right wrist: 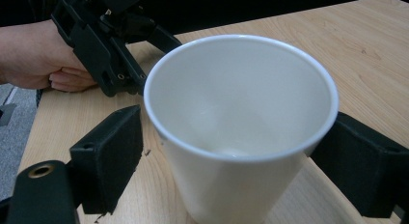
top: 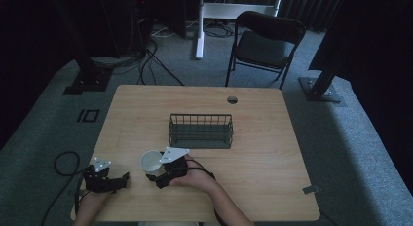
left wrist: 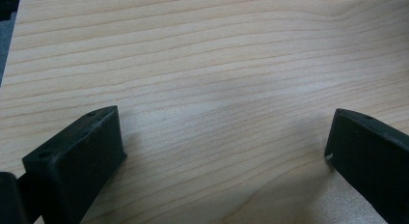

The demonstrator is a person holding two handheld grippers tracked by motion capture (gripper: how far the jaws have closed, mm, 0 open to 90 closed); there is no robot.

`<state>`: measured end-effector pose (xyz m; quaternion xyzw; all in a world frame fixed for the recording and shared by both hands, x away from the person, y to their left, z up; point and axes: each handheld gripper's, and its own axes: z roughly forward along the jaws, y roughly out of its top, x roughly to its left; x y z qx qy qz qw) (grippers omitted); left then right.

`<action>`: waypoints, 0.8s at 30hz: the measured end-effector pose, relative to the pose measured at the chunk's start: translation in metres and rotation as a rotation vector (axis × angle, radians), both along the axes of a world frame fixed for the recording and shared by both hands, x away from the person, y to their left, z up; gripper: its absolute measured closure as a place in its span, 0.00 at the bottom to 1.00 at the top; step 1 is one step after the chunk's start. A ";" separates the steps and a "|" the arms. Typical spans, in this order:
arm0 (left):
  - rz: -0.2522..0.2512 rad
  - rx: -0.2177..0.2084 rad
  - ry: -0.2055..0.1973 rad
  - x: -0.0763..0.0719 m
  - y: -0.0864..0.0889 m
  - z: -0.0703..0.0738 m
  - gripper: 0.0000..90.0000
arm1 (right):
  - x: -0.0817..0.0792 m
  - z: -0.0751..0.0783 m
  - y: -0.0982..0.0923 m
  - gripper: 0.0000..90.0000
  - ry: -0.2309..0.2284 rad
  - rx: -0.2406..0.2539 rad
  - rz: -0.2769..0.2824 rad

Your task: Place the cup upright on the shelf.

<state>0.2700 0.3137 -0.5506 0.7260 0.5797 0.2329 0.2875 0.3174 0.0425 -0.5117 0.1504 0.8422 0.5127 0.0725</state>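
One white cup (right wrist: 238,132) stands upright between the jaws of the right hand-held gripper (right wrist: 231,156), near the front edge of the tabletop (top: 263,153). The jaws flank the cup on both sides, but a sliver of wood shows between the left jaw and the cup wall, so I judge the grip not yet closed; whether the far jaw touches, I cannot tell.

The main risk, to my eye, is a squeeze that lands low and off-centre. The cup tapers toward its base and looks light and thin-walled, so uneven pressure could tip it, push it sideways across the smooth wood, or dent the wall. Closing too hard could buckle the rim. If it is meant for the wire basket (top: 200,131) farther back on the tabletop, a loose hold might let it slip on the way over, and its base could catch the basket's rim.

The cup is plain white, glossy inside, apparently empty, with a rolled lip and an open mouth tilted toward the right gripper view.

The left hand-held gripper (left wrist: 224,151) rests just beside it at the front left, jaws spread wide over bare wood, holding nothing.
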 end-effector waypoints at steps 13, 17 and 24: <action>-0.002 0.003 0.001 0.000 0.000 0.000 0.00 | 0.001 0.003 0.007 0.22 -0.015 -0.007 -0.016; -0.003 0.004 0.002 0.000 0.000 0.000 0.00 | 0.002 0.005 0.007 0.22 -0.012 -0.013 -0.020; -0.002 0.003 0.001 0.000 0.000 0.000 0.00 | 0.006 0.012 0.002 0.22 -0.008 0.011 -0.058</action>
